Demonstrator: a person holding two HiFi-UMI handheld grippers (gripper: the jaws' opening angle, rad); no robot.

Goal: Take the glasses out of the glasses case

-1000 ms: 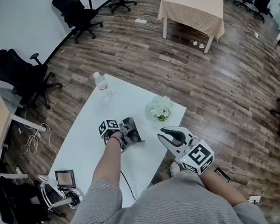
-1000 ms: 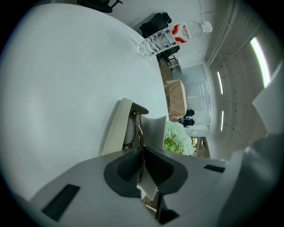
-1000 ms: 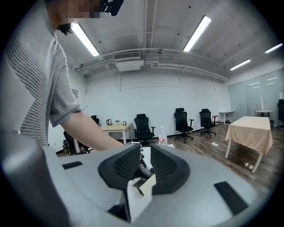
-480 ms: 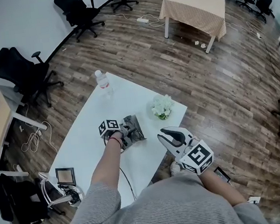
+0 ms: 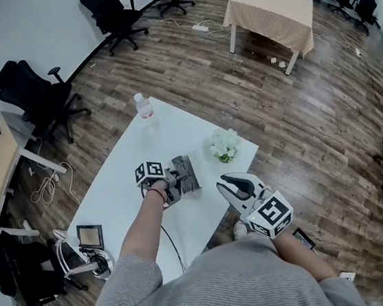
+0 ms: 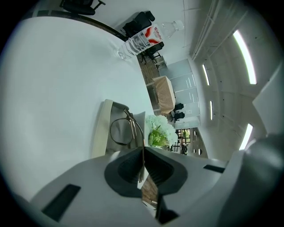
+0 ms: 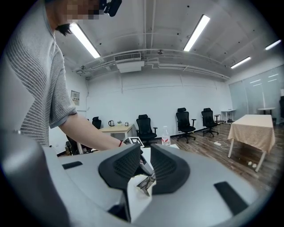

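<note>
Grey-striped shirt (image 5: 215, 291) nearest, at 6 o'clock in the head view. Just beyond, at 5 o'clock by the bench's edge, right tool (image 5: 227, 182): jaws parted by a narrow gap, nothing between them, aimed toward 10 o'clock.

At the middle of the white bench (image 5: 113, 193), left tool (image 5: 179, 182), jaws pinched almost together on one thin temple arm of the glasses (image 6: 125, 128). Lens and frame tilted over the pale lining of the open glasses case (image 6: 98, 133); whether touching the lining or clear of it, cannot tell. Case lying on the bench directly beyond the left tool's tips.

At 1 o'clock from the case, near the bench's edge, white flowers (image 5: 223, 145). At 11 o'clock, at the bench's far end, clear water bottle (image 5: 144, 107), upright.

Farther out on the wood floor (image 5: 298, 115), black office chairs (image 5: 39, 98) at 10 o'clock and a table under a checked cloth (image 5: 271, 11) at 1 o'clock.
</note>
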